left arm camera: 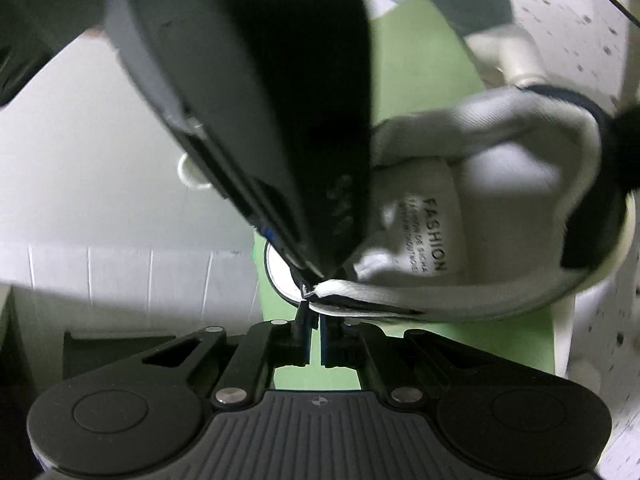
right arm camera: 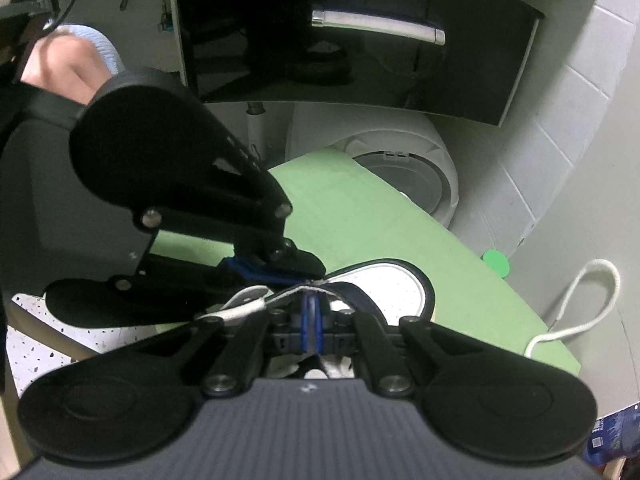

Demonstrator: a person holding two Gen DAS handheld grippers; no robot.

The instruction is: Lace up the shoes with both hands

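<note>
A white shoe [left arm camera: 472, 200] with dark trim lies on a green mat [left arm camera: 424, 80], its "FASHION" insole facing the left wrist camera. My left gripper [left arm camera: 314, 307] is shut, its tips pinching the white-piped edge of the shoe's upper [left arm camera: 360, 300]. My right gripper [left arm camera: 310, 282] comes down from above and meets the same spot. In the right wrist view the right gripper [right arm camera: 310, 297] is shut on that edge [right arm camera: 326, 281], and the left gripper [right arm camera: 316, 270] reaches in from the left. The white shoelace [right arm camera: 248, 303] lies beside the fingers. Its far loop [right arm camera: 580, 304] hangs past the mat. The shoe's toe [right arm camera: 388, 288] points away.
A white round bin [right arm camera: 404, 184] stands beyond the mat [right arm camera: 360, 216], under a dark cabinet front with a chrome handle [right arm camera: 378, 26]. A person's arm in a light blue sleeve [right arm camera: 60, 64] is at the upper left. Speckled floor [left arm camera: 576, 40] shows past the mat.
</note>
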